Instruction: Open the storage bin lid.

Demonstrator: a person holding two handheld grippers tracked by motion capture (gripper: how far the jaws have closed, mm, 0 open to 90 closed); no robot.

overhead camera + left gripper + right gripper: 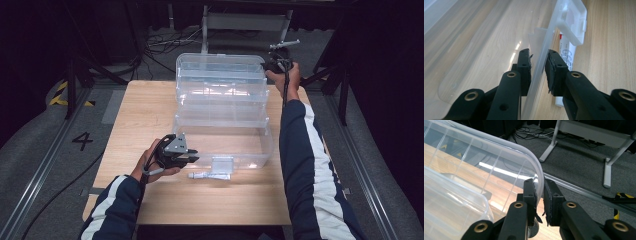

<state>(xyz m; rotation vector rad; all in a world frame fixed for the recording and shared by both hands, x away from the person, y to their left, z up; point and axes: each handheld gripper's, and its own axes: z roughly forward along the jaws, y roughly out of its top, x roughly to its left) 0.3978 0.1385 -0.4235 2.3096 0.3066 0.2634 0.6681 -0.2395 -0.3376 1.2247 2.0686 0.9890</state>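
Note:
A clear plastic storage box point(225, 150) stands on the wooden table with its lid point(220, 75) swung up and back. My left gripper point(192, 156) is shut on the box's front wall point(549, 37), one pad inside and one outside, just left of the latch point(574, 22). A white marker point(209, 175) lies on the table outside that wall, also seen as the marker point(567, 53) beside the right jaw. My right gripper point(274, 64) is at the far right corner, shut on the lid's curved rim point(511, 147). In each gripper view the gripper point(539, 60), point(539, 187) pinches clear plastic.
The wooden table point(150, 110) has bare room left of the box and along its near edge. Behind the table are a white metal frame point(554, 142) and cables point(160, 45) on grey carpet. A "4" point(82, 141) is marked on the floor at left.

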